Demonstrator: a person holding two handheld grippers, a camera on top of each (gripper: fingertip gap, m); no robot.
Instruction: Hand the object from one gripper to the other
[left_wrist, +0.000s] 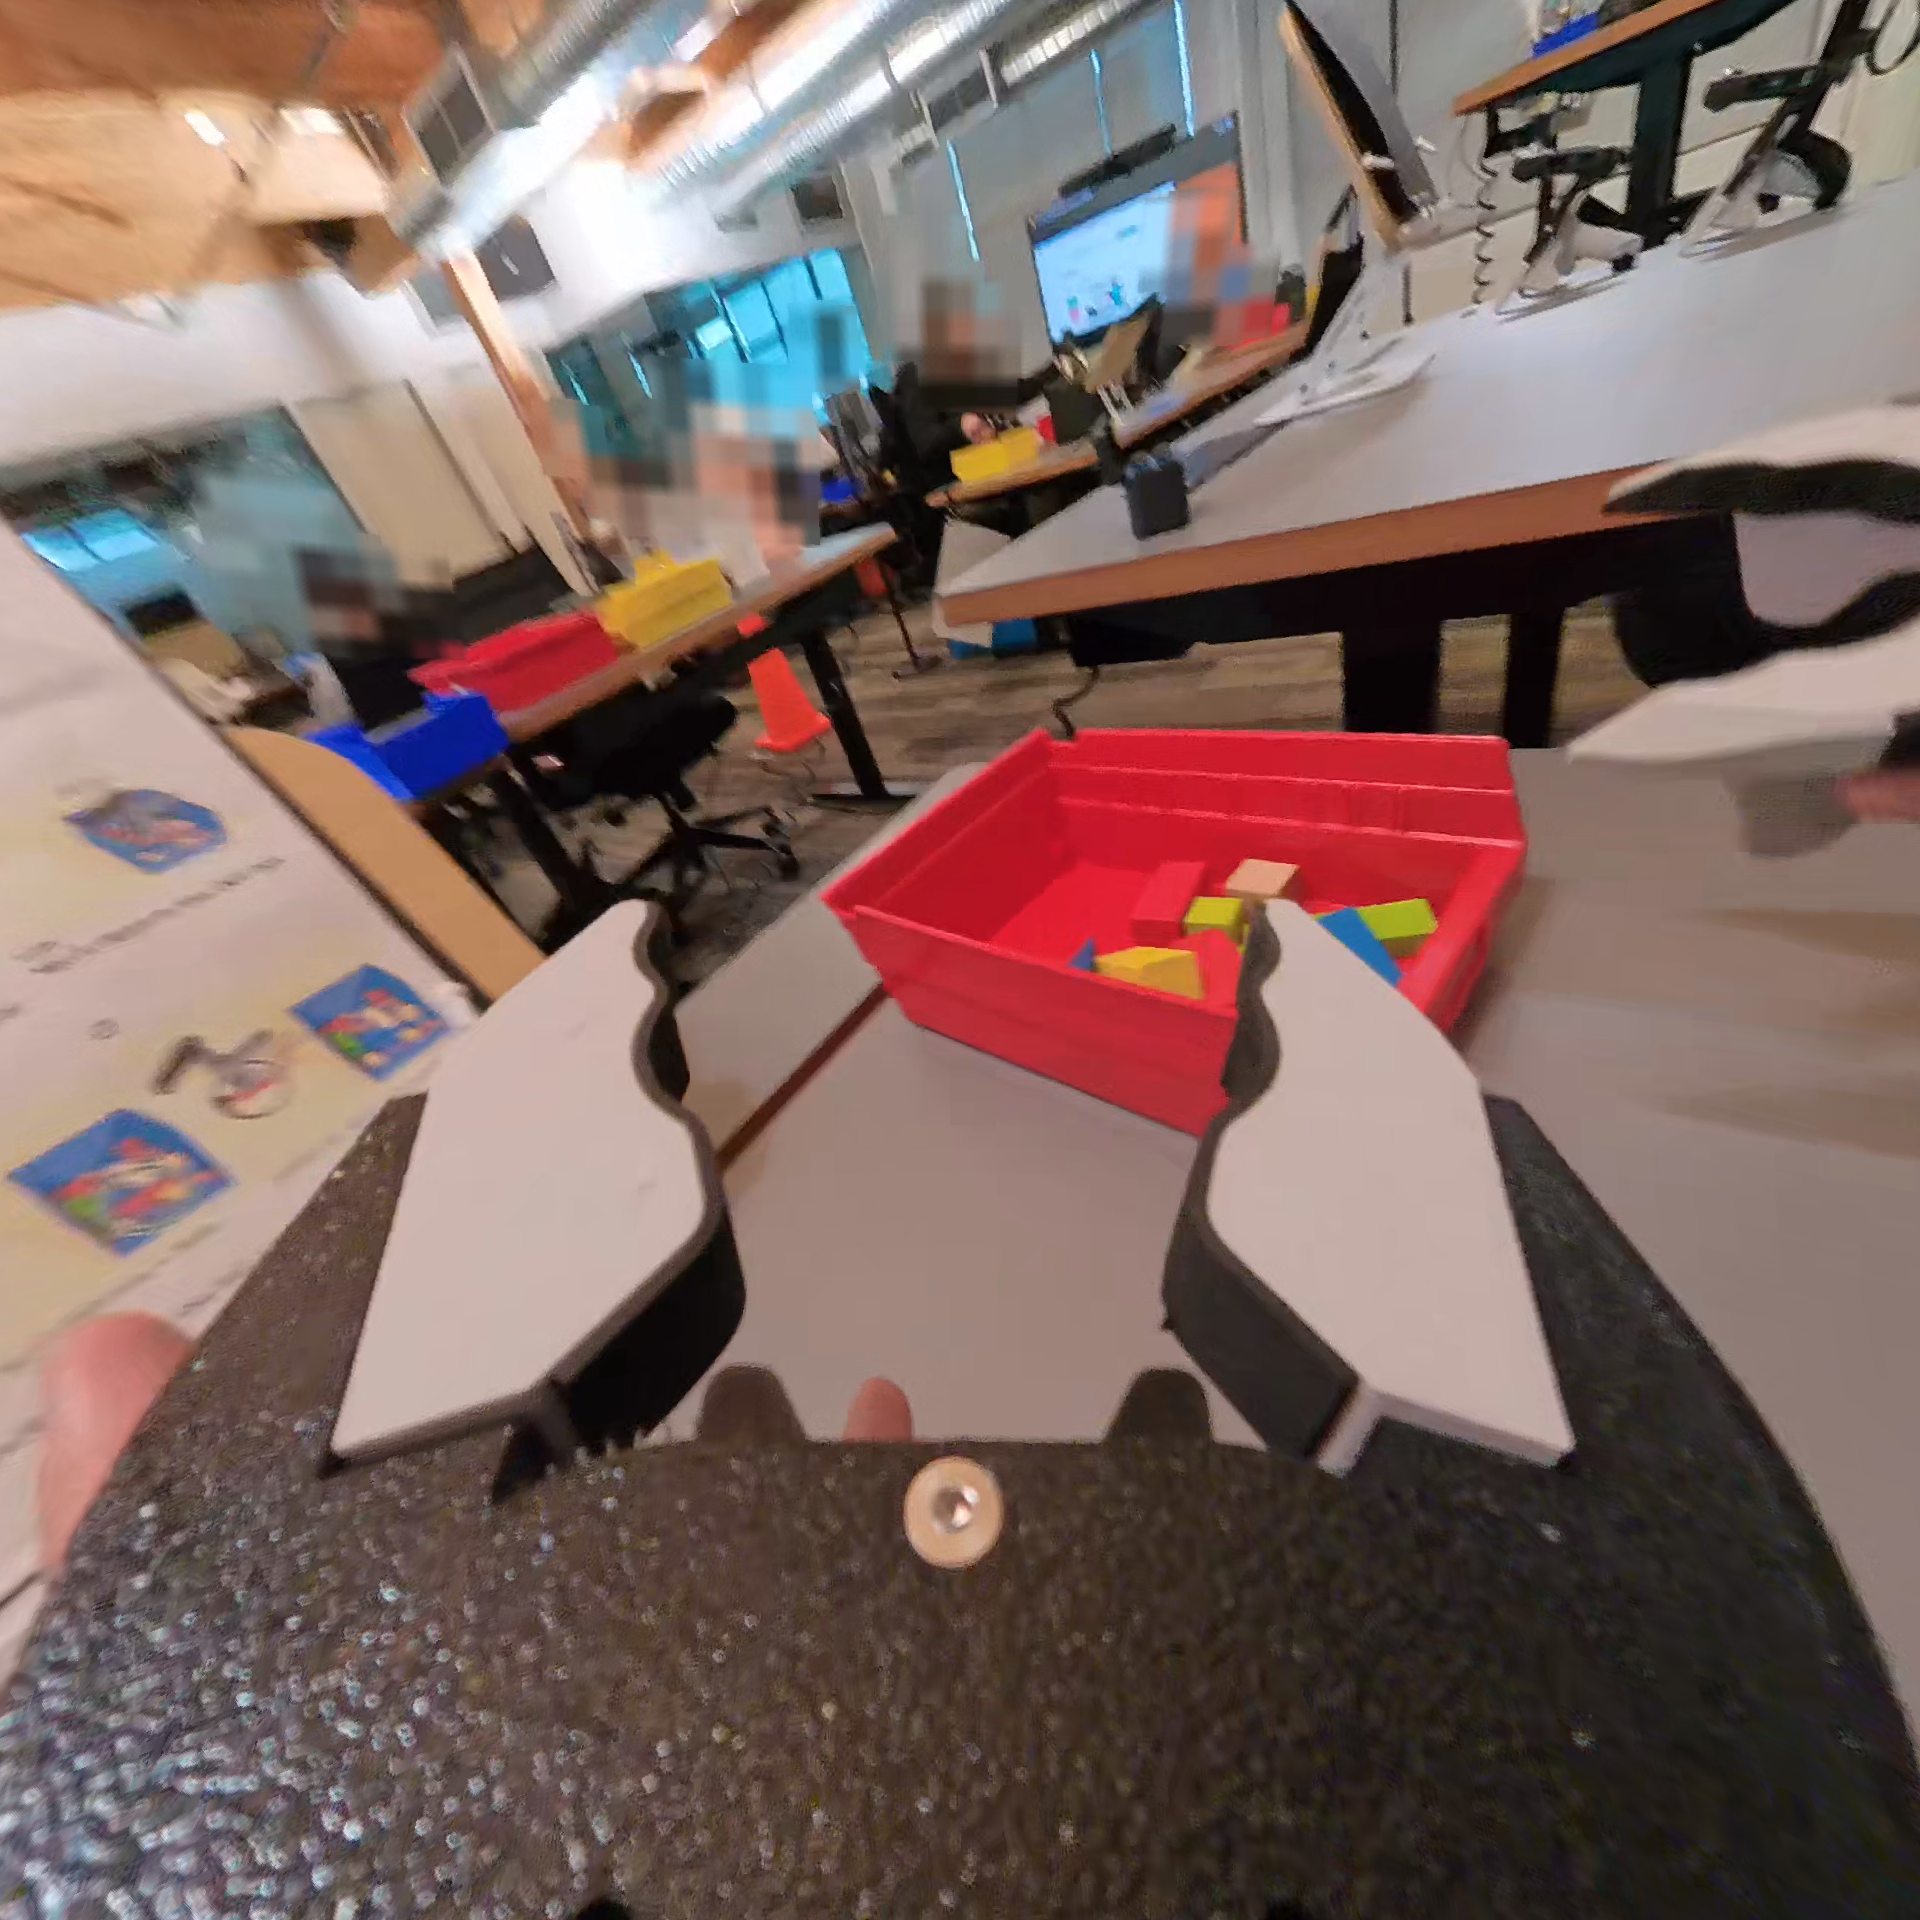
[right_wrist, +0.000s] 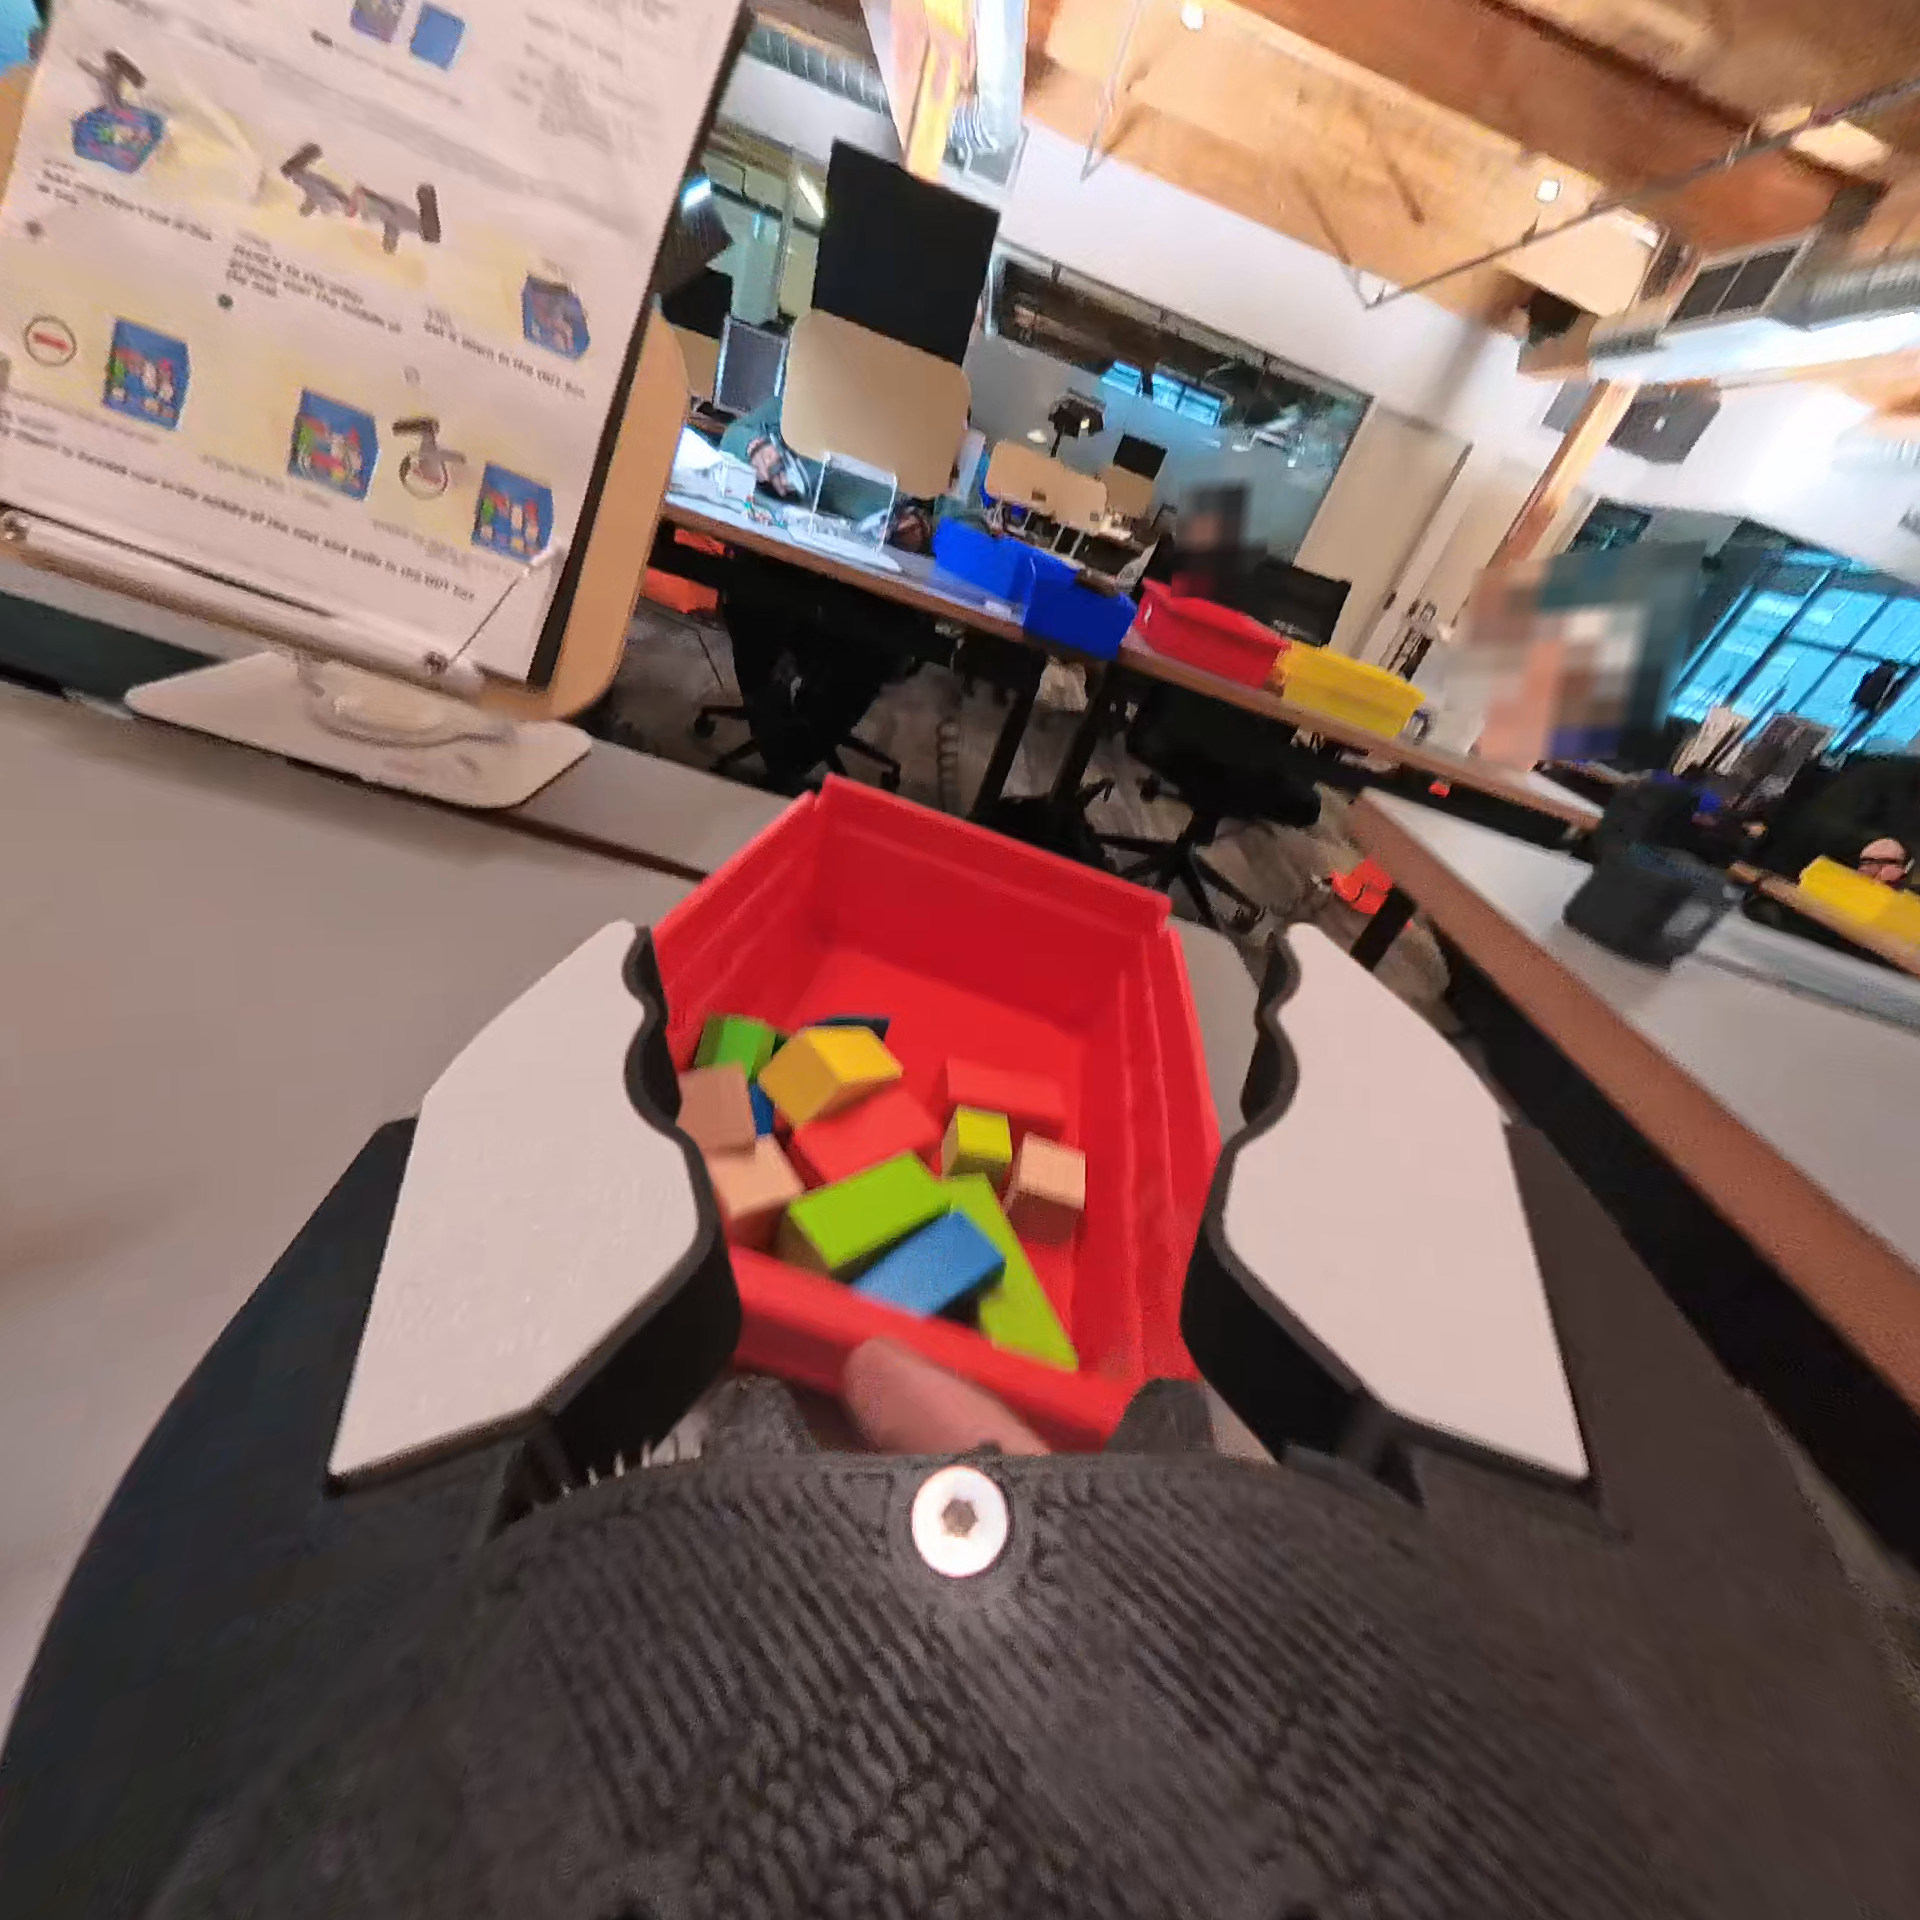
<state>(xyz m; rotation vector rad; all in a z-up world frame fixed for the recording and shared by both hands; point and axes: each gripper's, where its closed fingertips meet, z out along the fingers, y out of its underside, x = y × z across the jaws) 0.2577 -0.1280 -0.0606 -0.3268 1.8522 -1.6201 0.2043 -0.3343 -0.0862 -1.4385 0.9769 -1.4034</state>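
Right, both your grippers gape wide with nothing in them: left gripper (left_wrist: 956, 997) short of the red bin (left_wrist: 1039, 1023), right gripper (right_wrist: 956, 1023) over it. Your blocks (right_wrist: 883, 1164) sit jumbled inside. They're probably light, rigid painted wood, a bit slick. Take the blue block (right_wrist: 930, 1262) across its flat sides; its long axis runs diagonally toward the near wall.

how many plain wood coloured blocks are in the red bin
3 show in the right wrist view: two touching by the left wall of the red bin, one above the other, and one toward the right. Others may be hidden under the pile.
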